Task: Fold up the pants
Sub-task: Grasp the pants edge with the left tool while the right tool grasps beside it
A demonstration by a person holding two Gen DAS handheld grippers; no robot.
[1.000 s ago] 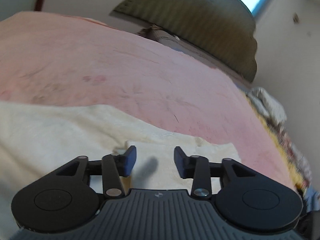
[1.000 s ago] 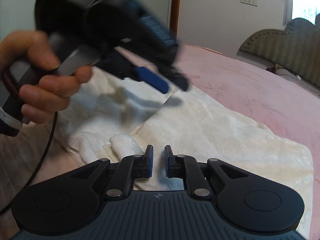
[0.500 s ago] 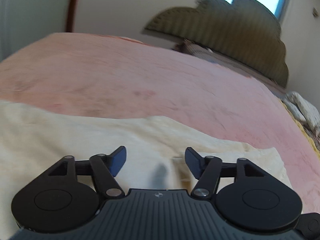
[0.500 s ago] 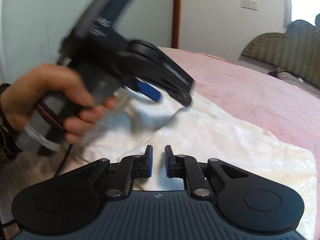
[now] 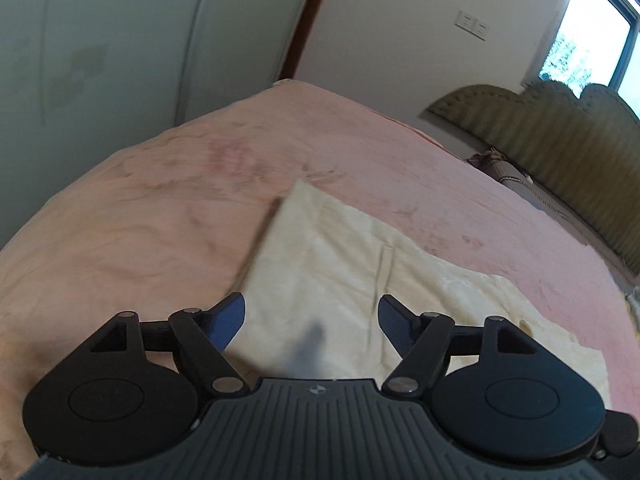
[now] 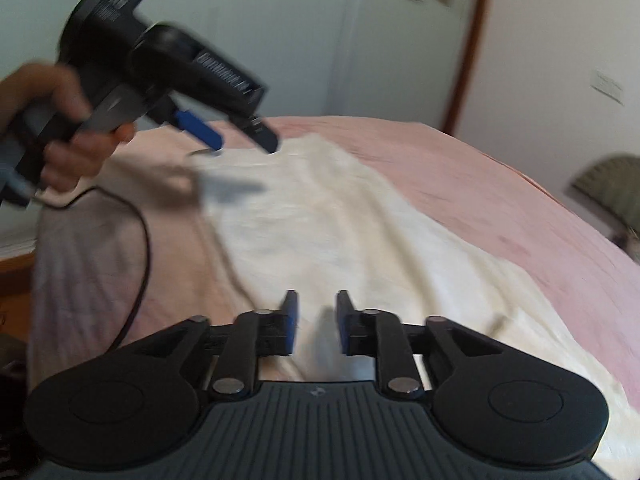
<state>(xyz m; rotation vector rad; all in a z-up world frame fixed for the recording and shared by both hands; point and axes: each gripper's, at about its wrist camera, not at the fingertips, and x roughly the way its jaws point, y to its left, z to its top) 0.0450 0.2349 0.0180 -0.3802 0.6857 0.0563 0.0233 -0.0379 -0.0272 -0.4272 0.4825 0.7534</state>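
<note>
Cream pants [image 5: 360, 264] lie flat on a pink bed cover [image 5: 160, 208], their near left edge running up to a corner. My left gripper [image 5: 312, 318] is wide open and empty, just above the pants' near edge. In the right wrist view the same pants [image 6: 340, 220] stretch away across the bed. My right gripper [image 6: 314, 322] hovers over their near end, its jaws a small gap apart with nothing between them. The left gripper [image 6: 244, 144] shows there too, held by a hand over the pants' far left end.
A green padded headboard [image 5: 560, 140] and a window stand at the far right. A pale wardrobe door [image 5: 120, 40] and wall close the left. A black cable [image 6: 140, 260] hangs from the left gripper across the cover.
My left gripper has swung left along the pants and opened wider. My right gripper has turned left too and its jaws have opened slightly.
</note>
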